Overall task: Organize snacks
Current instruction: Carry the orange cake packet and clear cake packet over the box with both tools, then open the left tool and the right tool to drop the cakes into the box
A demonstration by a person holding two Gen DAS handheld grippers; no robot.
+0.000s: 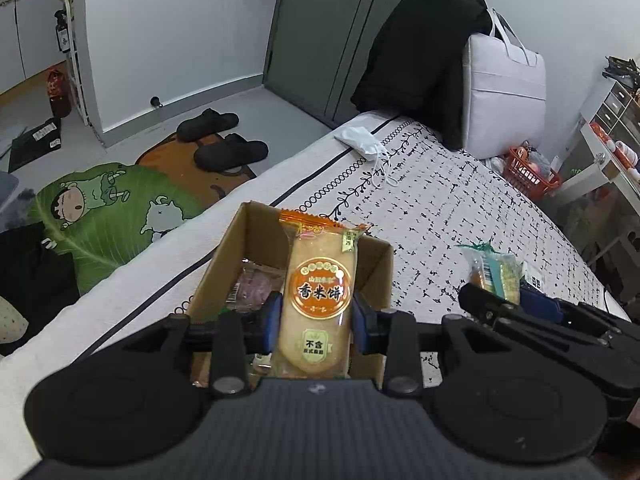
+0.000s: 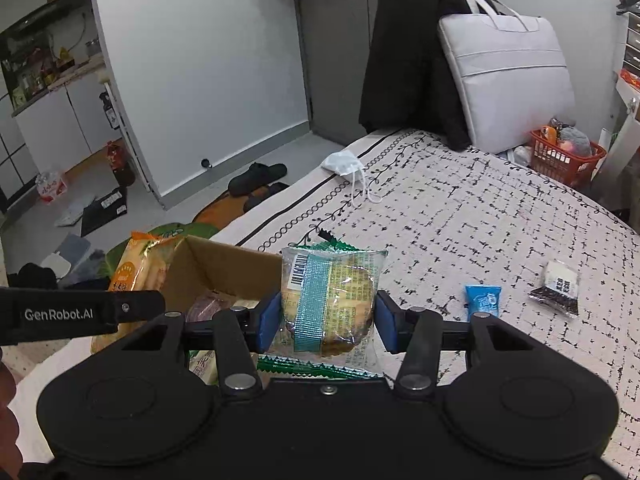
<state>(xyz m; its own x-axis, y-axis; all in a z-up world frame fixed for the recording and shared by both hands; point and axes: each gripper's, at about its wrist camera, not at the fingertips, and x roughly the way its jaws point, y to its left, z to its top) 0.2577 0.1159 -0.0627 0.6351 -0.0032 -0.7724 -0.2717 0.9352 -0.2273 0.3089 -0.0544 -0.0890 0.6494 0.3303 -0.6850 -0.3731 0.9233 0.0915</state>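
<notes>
Snacks, two packets in hand, others loose on the bed.

Left wrist view: rice cracker packet (image 1: 316, 300), orange label, clamped between the blue pads (image 1: 362, 316) of the left gripper (image 1: 317, 316). Long axis runs forward along the fingers, far end raised over the open cardboard box (image 1: 224, 264). Box sits directly ahead and below the jaws, on the patterned bedspread (image 1: 440, 200); a purple-wrapped item (image 1: 250, 288) lies inside. Judged nearer the box than the right gripper.

Right wrist view: cookie packet (image 2: 328, 300), clear wrap with teal strip, pinched by the right gripper (image 2: 326, 320), jaws closed on its sides. Box lies ahead and to the left. Not yet collected: blue sachet (image 2: 482, 300) and dark packet (image 2: 558, 288), on the bedspread to the right, apart from each other.
</notes>
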